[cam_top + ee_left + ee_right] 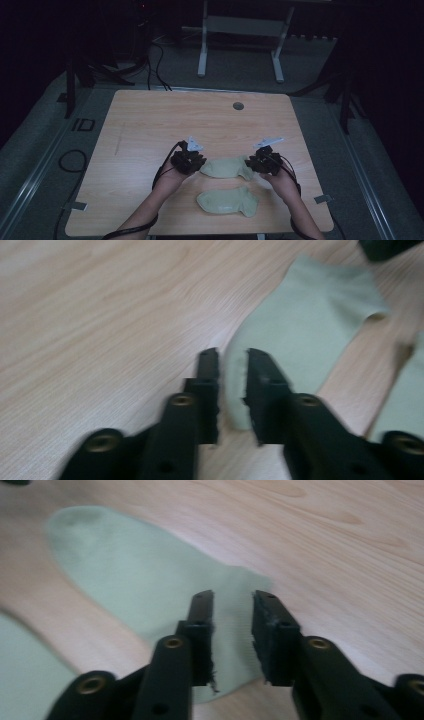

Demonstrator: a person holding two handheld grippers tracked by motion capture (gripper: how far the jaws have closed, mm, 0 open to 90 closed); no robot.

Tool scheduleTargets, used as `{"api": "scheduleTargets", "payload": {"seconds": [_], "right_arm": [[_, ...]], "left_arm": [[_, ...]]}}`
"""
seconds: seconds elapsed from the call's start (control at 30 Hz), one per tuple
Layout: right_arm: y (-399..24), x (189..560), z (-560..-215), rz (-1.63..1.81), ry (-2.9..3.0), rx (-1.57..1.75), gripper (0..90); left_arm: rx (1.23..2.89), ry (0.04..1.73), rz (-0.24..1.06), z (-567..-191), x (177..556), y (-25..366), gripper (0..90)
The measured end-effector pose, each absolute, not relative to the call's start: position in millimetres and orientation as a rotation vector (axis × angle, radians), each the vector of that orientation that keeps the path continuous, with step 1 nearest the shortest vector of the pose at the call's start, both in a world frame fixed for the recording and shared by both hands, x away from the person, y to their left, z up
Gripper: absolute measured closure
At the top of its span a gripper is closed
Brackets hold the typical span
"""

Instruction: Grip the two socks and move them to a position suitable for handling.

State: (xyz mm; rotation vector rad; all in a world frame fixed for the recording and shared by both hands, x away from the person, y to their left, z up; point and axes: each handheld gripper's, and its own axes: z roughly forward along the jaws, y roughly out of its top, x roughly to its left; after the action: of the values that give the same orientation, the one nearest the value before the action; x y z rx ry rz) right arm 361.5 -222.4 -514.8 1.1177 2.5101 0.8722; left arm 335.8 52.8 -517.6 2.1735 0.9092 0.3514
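We see the L gripper (232,390) w/ jaws a narrow gap apart, far sock's (305,335) end lying slack between them, not pinched. R gripper (232,635) likewise slightly open over the same sock's other end, nothing gripped. Near sock (227,201) lies flat on the worktop (150,130), nearer us than both grippers, just apart from far sock.

- L gripper (189,161): held in L hand, forearm coming up from bottom edge, just left of the upper sock (227,167). Fingers (207,390) slightly apart, straddling the sock's edge, not pressing.
- R gripper (262,162): in R hand at the sock's right end. Fingers (272,635) parted a bit wider, above the fabric.
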Motion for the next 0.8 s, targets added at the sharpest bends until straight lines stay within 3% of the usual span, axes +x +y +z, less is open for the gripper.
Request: {"api": "scheduleTargets", "payload": {"seconds": [0.07,0.27,0.8], "right_arm": [[-217,355,-518,0.857,2.531,1.097,75.5],[-210,347,-540,0.805,2.550,1.107,75.8],[-219,365,-545,0.800,2.587,1.083,72.1]], "left_arm": [[2.200,0.883,0.332,-522,332,43,86.6],[2.279,0.896,0.322,-546,337,28,86.7],[2.263,0.985,0.331,-556,340,49,86.6]]}}
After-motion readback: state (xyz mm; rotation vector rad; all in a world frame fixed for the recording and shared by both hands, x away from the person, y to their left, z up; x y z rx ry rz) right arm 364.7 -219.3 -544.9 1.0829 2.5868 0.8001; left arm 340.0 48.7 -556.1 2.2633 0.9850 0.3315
